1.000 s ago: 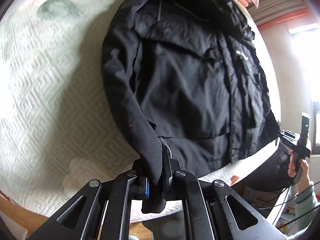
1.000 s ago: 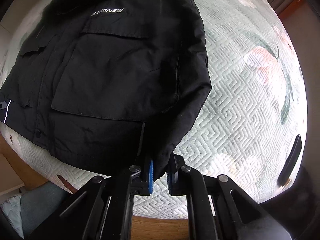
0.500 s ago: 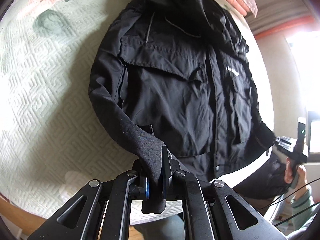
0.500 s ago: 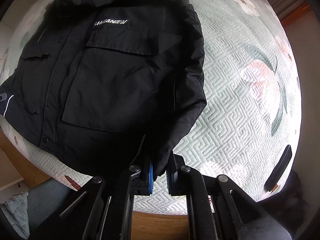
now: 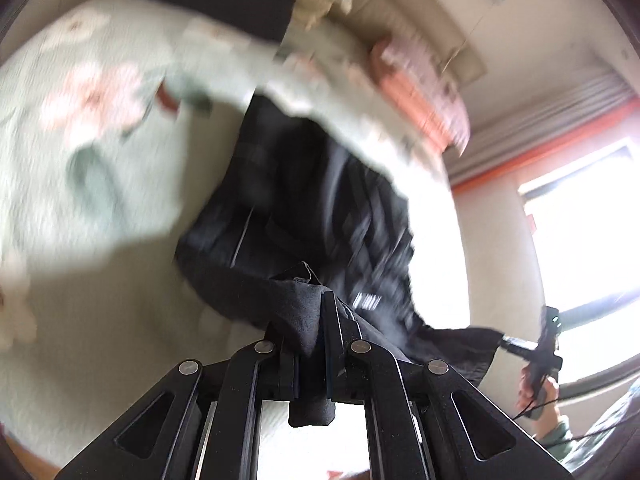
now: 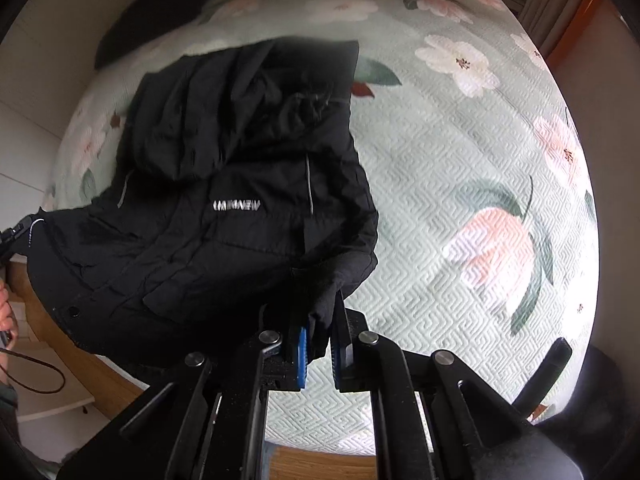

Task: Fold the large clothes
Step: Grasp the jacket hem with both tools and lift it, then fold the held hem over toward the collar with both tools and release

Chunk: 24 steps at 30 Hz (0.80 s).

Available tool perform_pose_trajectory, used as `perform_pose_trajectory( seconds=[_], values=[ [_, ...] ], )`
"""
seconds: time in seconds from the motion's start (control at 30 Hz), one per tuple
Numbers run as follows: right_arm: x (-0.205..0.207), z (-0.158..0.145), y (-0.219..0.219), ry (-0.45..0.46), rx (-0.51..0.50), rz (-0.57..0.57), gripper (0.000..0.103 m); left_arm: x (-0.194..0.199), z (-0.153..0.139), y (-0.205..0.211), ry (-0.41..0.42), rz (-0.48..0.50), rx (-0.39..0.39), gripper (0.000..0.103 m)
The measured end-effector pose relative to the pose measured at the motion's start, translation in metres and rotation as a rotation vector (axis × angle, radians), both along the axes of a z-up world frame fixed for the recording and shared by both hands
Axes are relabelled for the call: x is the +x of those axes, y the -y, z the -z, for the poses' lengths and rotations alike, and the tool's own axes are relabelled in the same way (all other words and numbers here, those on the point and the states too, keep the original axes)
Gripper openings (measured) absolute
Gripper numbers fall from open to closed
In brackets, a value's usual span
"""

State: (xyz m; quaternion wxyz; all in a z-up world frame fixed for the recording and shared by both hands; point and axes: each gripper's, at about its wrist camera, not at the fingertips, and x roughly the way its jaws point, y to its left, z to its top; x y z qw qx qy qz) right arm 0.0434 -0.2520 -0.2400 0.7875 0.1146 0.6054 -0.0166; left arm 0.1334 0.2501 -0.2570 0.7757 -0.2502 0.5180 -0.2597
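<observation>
While the bed (image 6: 460, 184) carries only the hood end, the black jacket (image 6: 224, 216) hangs lifted by its two cuffs (the left view is badly blurred). The left claw (image 5: 310, 344) is clamped on one cuff, the right claw (image 6: 318, 344) on the other. Heavy cloth may slide from either thin pinch, or the body may bunch and fold crooked.

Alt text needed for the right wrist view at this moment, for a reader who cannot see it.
The right gripper is shut on a cuff of a black hooded jacket, whose lower part is lifted off a pale green floral bedspread. White chest lettering is blurred; the left gripper shows at the left edge, at the jacket's other sleeve.
</observation>
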Motion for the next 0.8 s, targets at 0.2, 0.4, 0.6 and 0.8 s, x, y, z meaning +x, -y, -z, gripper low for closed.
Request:
perform_pose_trajectory(
  seconds=[0.2, 0.4, 0.6, 0.8],
  values=[
    [0.086, -0.042, 0.052, 0.108, 0.045, -0.005, 0.011, 0.088, -0.051, 0.03, 0.113, -0.003, -0.013, 0.008],
    [0.164, -0.07, 0.083, 0.158, 0.13, 0.022, 0.011, 0.172, -0.066, 0.047, 0.118, -0.073, -0.07, 0.009],
    [0.248, -0.024, 0.1, 0.106, 0.147, 0.049, 0.011, 0.259, -0.013, 0.068, 0.026, -0.089, -0.075, 0.01],
    [0.327, 0.082, 0.135, 0.015, 0.214, 0.14, 0.016, 0.337, 0.097, 0.08, -0.145, -0.101, -0.081, 0.01]
  ],
)
